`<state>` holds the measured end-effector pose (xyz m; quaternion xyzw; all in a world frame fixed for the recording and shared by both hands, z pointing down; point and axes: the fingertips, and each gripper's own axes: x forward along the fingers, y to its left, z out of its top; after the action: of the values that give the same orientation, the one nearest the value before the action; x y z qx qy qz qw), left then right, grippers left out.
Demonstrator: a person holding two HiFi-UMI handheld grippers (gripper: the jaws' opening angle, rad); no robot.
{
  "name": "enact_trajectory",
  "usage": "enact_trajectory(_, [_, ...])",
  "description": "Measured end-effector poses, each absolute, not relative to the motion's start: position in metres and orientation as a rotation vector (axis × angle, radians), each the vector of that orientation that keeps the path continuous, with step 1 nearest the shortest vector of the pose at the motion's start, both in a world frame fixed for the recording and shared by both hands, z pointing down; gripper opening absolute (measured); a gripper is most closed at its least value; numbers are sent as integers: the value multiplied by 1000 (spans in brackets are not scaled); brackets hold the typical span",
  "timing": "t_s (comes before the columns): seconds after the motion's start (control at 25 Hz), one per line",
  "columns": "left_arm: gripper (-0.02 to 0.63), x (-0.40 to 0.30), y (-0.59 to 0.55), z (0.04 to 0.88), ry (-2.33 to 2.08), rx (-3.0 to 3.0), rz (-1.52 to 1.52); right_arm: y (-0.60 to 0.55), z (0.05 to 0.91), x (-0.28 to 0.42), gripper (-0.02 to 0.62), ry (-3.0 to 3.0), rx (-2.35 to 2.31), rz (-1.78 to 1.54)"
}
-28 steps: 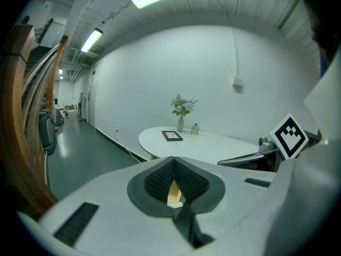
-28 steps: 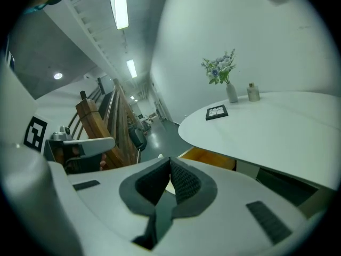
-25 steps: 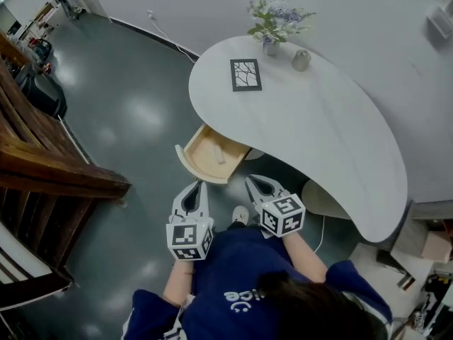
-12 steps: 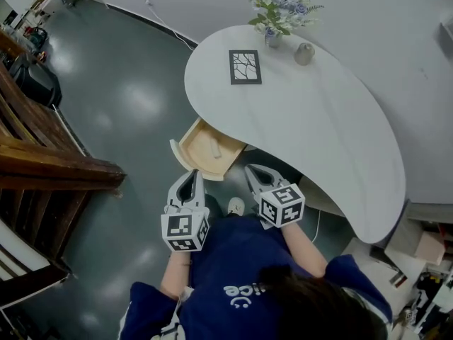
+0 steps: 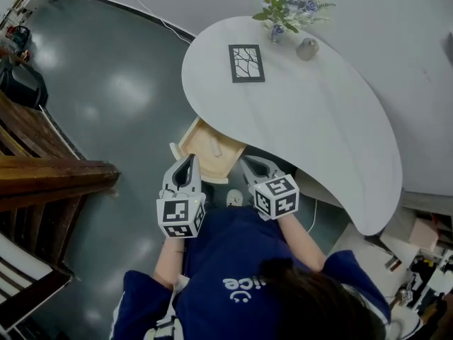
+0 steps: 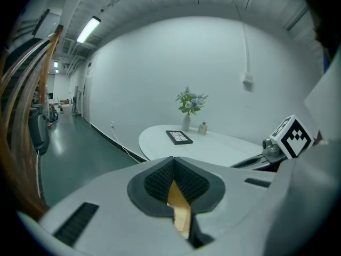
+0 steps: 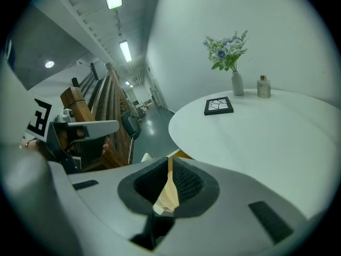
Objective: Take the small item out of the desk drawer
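The wooden drawer [image 5: 200, 137] was already pulled out. The small item [image 5: 217, 149] still lay inside it, just ahead of both grippers. Grabbing and lifting were left to do. The left gripper [image 5: 188, 161] was pinched closed and empty. The right gripper [image 5: 247, 163] had just been opening to a thin crack, with nothing in it. The desk [image 5: 304, 119] edge hung close ahead of the right gripper. Bare floor [image 5: 120, 98] lay open beside the left one.

- At the far end of the tabletop [image 5: 318, 119], a picture frame [image 5: 246, 63], a vase [image 5: 277, 30] and a jar [image 5: 307, 48] are set left to right.
- Under its left edge the drawer [image 5: 195, 146] is found open, and the small item [image 5: 218, 148] is laid inside.
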<state>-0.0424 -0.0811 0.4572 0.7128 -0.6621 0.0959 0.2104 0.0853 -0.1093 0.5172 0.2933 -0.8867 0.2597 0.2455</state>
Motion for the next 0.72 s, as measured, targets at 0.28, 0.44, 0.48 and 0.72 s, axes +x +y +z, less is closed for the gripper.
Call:
enact_trajectory(0.28, [5, -74, -107, 472, -1776, 2002, 289, -117, 536, 53, 34, -2331, 785, 731])
enact_trajectory(0.44, [3, -88, -120, 475, -1729, 2030, 303, -124, 548, 38, 34, -2272, 789, 772])
enact_trajectory(0.48, [5, -93, -123, 476, -1718, 2037, 305, -126, 552, 33, 34, -2254, 794, 773])
enact_trajectory(0.72, [3, -135, -135, 485, -1686, 2033, 312, -133, 585, 7, 103, -2120, 781, 726])
